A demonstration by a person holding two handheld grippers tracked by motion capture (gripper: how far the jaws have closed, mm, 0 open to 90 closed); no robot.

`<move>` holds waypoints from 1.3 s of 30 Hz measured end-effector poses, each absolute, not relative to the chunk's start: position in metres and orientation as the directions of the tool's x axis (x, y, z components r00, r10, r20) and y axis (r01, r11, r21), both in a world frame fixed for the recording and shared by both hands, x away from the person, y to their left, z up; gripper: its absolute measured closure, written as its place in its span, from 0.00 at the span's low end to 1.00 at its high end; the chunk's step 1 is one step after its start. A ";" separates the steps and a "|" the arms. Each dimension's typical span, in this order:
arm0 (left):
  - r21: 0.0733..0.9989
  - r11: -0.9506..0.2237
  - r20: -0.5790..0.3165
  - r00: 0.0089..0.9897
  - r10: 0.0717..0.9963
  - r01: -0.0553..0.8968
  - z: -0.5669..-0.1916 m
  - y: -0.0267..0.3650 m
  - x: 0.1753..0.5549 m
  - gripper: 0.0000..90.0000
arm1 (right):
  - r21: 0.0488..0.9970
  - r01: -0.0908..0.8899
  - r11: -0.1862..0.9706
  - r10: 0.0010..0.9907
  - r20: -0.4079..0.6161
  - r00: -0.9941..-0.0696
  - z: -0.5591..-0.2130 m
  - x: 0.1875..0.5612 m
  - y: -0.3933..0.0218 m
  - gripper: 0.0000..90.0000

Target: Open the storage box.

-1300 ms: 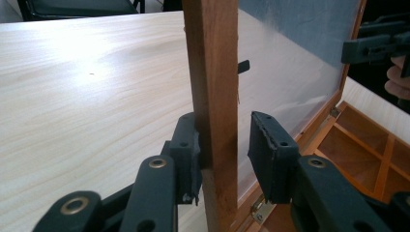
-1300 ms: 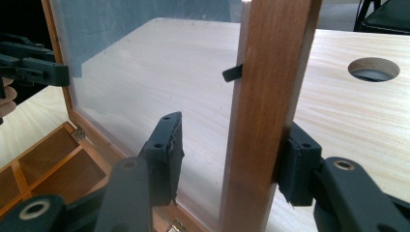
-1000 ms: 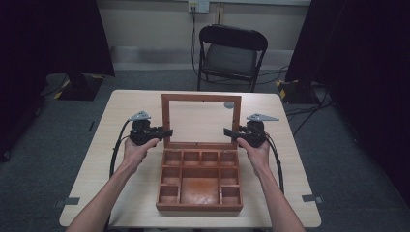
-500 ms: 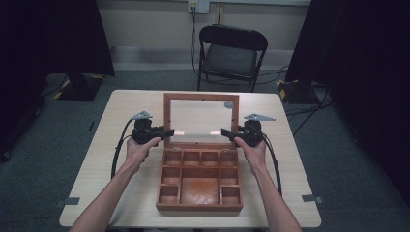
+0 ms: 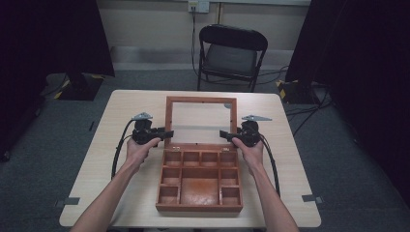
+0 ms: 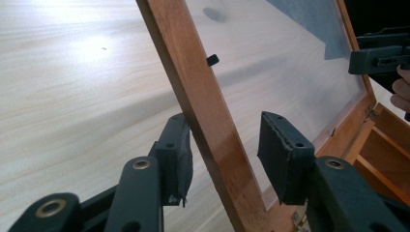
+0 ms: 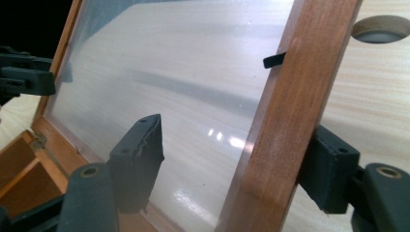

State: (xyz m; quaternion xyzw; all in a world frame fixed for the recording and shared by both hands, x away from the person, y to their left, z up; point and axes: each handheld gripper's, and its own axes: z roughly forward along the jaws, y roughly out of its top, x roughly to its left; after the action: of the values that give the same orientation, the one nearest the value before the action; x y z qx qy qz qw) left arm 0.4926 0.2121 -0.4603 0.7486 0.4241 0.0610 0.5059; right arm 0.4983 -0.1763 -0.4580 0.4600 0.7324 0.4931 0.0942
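Both hand-held grippers, left [image 6: 222, 159] and right [image 7: 237, 164], have just been opening, seemingly loose astride the lid frame [image 5: 201, 100].

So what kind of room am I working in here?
Likely a recording studio or lab: black curtains on both sides, grey carpet, a lone folding chair, and one bare table holding the wooden box.

Box [image 5: 199, 181]: on the tabletop [image 5: 96, 159], near the person's edge, midway across.
Lid [image 5: 201, 102]: raised behind the box along its far edge, leaning back.
Left hand-held gripper [image 5: 167, 134]: at the lid's left side rail, one jaw on either side of it.
Right hand-held gripper [image 5: 225, 135]: at the lid's right side rail, straddling it likewise.
Chair [image 5: 231, 54]: on the floor beyond the tabletop's far edge.
Hole [image 7: 381, 28]: in the tabletop, behind the lid's right corner.
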 end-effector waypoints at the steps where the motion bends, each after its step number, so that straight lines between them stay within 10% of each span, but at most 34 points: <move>1: 0.808 -0.125 -0.343 0.632 0.695 0.576 -0.462 0.212 0.493 0.60 | 0.806 0.584 0.095 0.769 0.314 -0.557 -0.459 0.499 -0.176 0.33; 17: 0.753 -0.086 -0.426 0.583 0.692 0.652 -0.482 0.219 0.500 0.54 | 0.694 0.713 0.101 0.789 0.381 -0.483 -0.484 0.509 -0.177 0.17; 39: 0.746 -0.189 -0.269 0.548 0.792 0.639 -0.479 0.260 0.461 0.28 | 0.748 0.657 0.092 0.843 0.293 -0.451 -0.466 0.469 -0.230 0.17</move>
State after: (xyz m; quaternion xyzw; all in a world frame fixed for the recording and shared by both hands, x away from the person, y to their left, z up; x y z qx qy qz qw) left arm 0.4612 0.2604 -0.4793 0.7659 0.4671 0.0883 0.4329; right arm 0.4687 -0.2303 -0.4658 0.5129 0.7311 0.4371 0.1063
